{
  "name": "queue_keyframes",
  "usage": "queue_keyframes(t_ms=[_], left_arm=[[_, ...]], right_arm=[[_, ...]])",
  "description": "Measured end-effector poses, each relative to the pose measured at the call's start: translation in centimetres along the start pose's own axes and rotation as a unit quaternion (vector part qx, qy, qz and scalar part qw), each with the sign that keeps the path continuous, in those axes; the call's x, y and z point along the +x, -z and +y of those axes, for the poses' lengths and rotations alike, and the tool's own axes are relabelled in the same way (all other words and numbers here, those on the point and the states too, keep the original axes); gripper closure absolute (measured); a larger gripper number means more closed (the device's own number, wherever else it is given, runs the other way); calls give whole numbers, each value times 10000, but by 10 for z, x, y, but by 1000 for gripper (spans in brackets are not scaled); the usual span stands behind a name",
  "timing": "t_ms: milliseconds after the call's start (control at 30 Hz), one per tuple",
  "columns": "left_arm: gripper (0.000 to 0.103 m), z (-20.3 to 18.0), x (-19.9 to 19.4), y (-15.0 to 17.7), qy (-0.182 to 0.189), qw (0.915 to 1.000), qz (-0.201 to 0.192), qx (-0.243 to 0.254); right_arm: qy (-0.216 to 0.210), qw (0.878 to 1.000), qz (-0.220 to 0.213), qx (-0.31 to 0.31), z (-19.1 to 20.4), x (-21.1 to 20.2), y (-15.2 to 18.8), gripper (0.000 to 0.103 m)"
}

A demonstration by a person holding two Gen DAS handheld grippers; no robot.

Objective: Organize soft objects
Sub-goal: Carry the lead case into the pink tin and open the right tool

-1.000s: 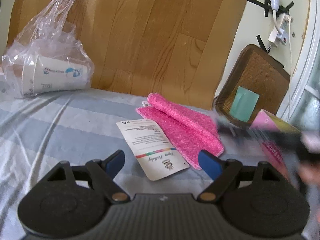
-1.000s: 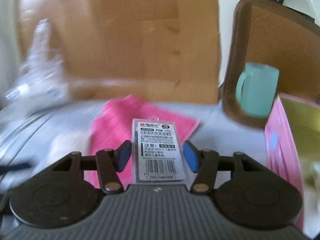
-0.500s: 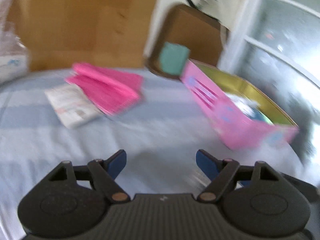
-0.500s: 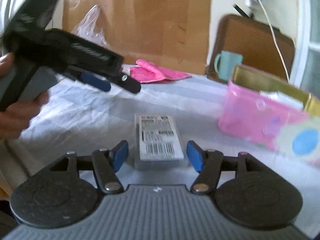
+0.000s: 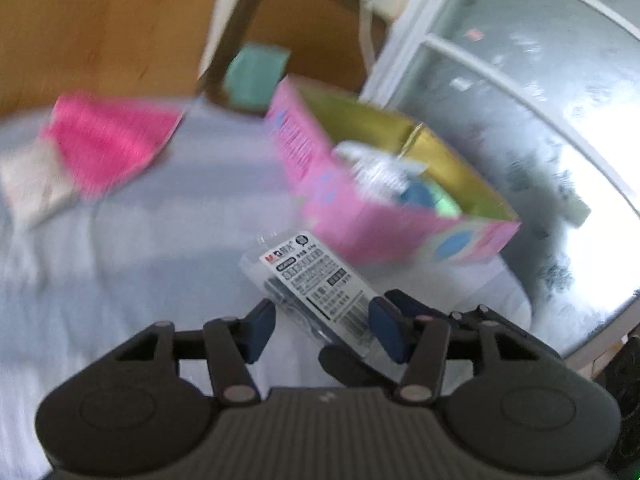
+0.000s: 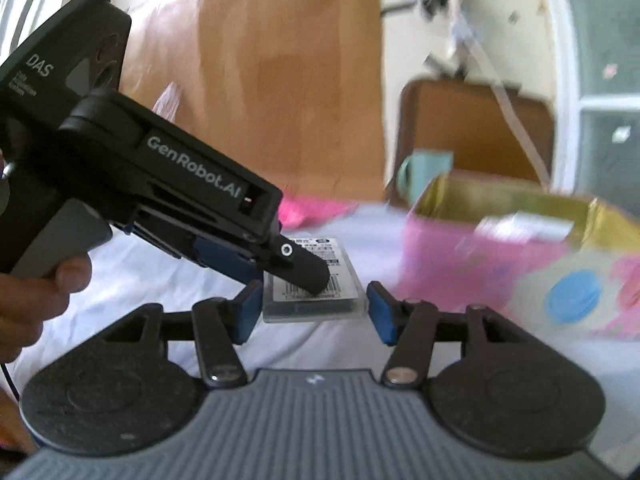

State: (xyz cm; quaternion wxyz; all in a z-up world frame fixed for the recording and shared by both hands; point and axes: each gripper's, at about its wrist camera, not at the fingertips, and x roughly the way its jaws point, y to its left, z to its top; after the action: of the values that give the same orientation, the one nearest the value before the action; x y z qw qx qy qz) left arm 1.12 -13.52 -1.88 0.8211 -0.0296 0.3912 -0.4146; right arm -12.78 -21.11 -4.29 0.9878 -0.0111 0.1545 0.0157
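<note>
A second ago the left gripper (image 5: 322, 330) faced the pink cloth (image 5: 108, 140) and its paper label; it has since swung right and now hangs over the clear plastic pack (image 5: 316, 284) that the right gripper (image 6: 314, 312) carried over from the cloth. The pack now appears to lie on the striped sheet (image 5: 120, 264), just near of the pink box (image 5: 380, 216), which already holds a few things. This looks like a hand-over or a shared nudge toward the box, though blur makes contact hard to judge.

Both sets of jaws stand wide apart. The right pads bracket the pack's near end with a gap on each side, gripping nothing. The left pads straddle it likewise, one black fingertip (image 6: 308, 272) over its label, perhaps touching. The cloth lies far left, well apart from the box
</note>
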Motion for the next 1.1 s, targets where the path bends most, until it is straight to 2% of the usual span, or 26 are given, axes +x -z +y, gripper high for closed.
queue_keyframes(t_ms=[100,233,367,500,533,567,633,767,933,1100], left_arm=[[50,-29,3,-29,3,9984,-256,513],[50,-54,35,-63,-2,9960,-282,853],[48,-65,79,-84,-196,9956,-151,899],[45,-61,104,-88,-643,9937,-148,903],[43,-59,102,-87,-584,9941,-171,896],[37,-55,96,-84,-497,9946,-236,881],[30,-49,81,-77,-428,9936,-467,936],[30,-25,50,-66,-321,9938,-752,757],[31,29,21,-46,-873,9924,-829,267],[31,91,-11,-18,-1681,9818,-848,-268]], right_arm=[[274,9988,-407,18,-19,-2,-17,44],[709,9959,-550,133,-56,20,-31,43],[1090,9930,-321,313,-89,57,-36,43],[1314,9910,151,195,-98,90,-35,41],[1360,9904,135,185,-98,91,-35,41],[1302,9912,50,226,-98,87,-34,41],[1246,9916,-158,320,-94,74,-31,41],[1404,9870,-640,444,-78,46,-18,41],[1392,9850,-991,240,-51,31,-11,42],[517,9947,-845,-275,-14,51,-33,42]])
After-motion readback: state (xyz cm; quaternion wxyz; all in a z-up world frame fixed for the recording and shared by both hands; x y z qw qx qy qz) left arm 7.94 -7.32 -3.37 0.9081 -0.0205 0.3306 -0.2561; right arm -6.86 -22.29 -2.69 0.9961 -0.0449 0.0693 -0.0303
